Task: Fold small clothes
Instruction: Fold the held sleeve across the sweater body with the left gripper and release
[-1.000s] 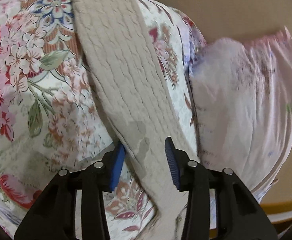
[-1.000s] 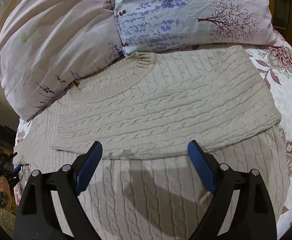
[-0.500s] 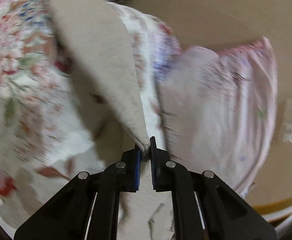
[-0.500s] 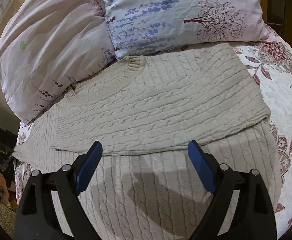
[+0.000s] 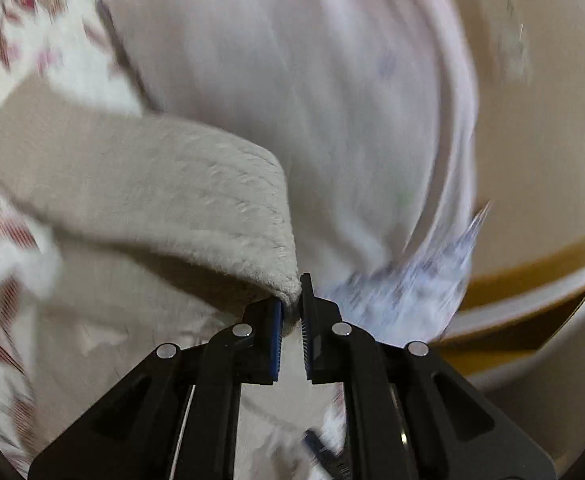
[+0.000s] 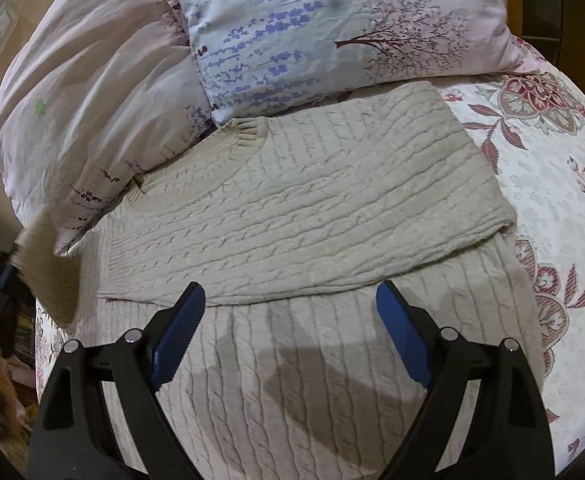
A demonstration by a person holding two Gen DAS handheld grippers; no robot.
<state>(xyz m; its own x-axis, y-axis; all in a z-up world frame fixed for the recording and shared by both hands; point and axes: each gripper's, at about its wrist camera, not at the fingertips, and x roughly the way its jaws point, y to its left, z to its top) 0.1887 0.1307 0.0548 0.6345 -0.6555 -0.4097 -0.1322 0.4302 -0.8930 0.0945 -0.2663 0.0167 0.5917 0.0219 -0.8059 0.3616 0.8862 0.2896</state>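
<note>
Left wrist view shows the left gripper [image 5: 291, 312] pinching the sleeve [image 5: 164, 196] cuff of the beige cable-knit sweater [image 6: 292, 208], which lies on the floral bedspread [image 6: 548, 184]. Lay the sleeve flat across the chest. The right gripper [image 6: 290, 312] hovers wide open.

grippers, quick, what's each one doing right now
Left gripper: closed on the end of the sweater sleeve.
Right gripper: open, holding nothing, above the sweater.
</note>
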